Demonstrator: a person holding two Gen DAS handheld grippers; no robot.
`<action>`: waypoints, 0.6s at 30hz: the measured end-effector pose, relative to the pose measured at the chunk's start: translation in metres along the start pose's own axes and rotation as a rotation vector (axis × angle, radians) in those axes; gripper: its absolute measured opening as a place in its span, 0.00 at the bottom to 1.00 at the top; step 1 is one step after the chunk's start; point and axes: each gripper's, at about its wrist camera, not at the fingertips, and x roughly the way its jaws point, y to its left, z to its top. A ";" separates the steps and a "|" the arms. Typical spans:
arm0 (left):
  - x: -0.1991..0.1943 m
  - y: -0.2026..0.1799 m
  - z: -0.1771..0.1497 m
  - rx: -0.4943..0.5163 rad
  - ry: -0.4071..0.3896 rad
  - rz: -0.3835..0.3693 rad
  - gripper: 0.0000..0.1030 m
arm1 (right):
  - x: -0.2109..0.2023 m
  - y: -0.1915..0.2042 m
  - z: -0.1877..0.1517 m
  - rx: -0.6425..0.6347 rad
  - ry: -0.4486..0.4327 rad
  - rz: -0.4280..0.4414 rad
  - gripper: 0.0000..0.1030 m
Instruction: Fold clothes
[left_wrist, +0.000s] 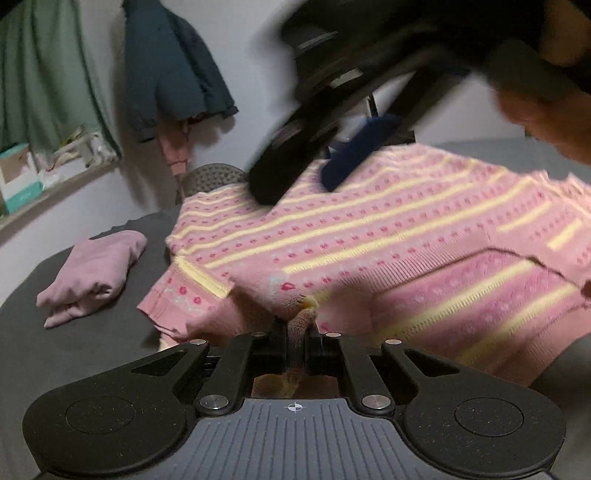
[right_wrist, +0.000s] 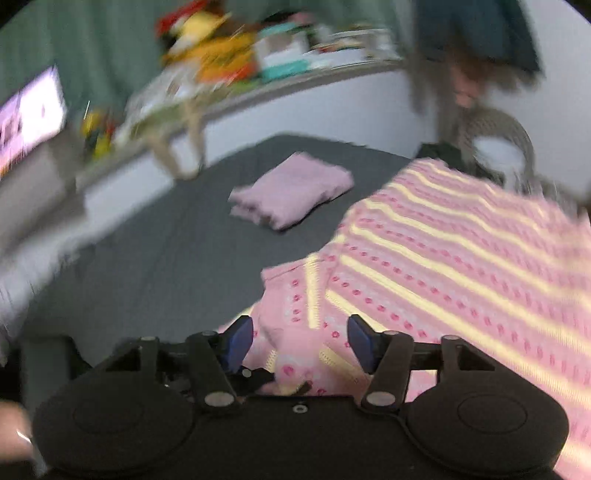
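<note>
Bedding in dark grey, a flat sheet (right_wrist: 155, 266), fills the lower part of both views and carries everything else. On it lies a pink knit sweater (left_wrist: 369, 236) with pale yellow stripes and rows of darker pink dots; it spreads across the right half of the sheet, and its near edge is lifted off the surface. To the left of the sweater, apart from it, a folded mauve garment (left_wrist: 92, 273) rests flat on the sheet. Behind the bed a green curtain (left_wrist: 48, 74) hangs above a cluttered ledge, a dark teal jacket (left_wrist: 173, 66) hangs against the pale wall, and the back of a woven chair (left_wrist: 214, 179) shows past the far edge of the sweater. The left gripper (left_wrist: 297, 345) has its jaws drawn together on a bunched fold of the sweater's near edge, the knit squeezed into a narrow ridge between them. The right gripper (right_wrist: 301, 341) has its blue-padded fingers (right_wrist: 240, 338) standing well apart, with a loose part of the sweater lying between and under them, not pinched. In the left wrist view the right gripper appears blurred above the far side of the sweater, one blue pad visible, with part of the person's hand (left_wrist: 535, 110) behind it at the upper right.
</note>
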 end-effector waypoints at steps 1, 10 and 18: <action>0.000 -0.002 0.000 0.015 0.000 0.007 0.07 | 0.010 0.006 -0.001 -0.024 0.040 -0.029 0.50; -0.003 -0.004 0.002 0.018 -0.016 0.003 0.07 | 0.030 -0.017 -0.017 0.230 0.048 0.024 0.07; -0.022 -0.004 0.018 0.044 0.081 0.093 0.72 | 0.033 -0.069 -0.037 0.461 0.065 -0.059 0.07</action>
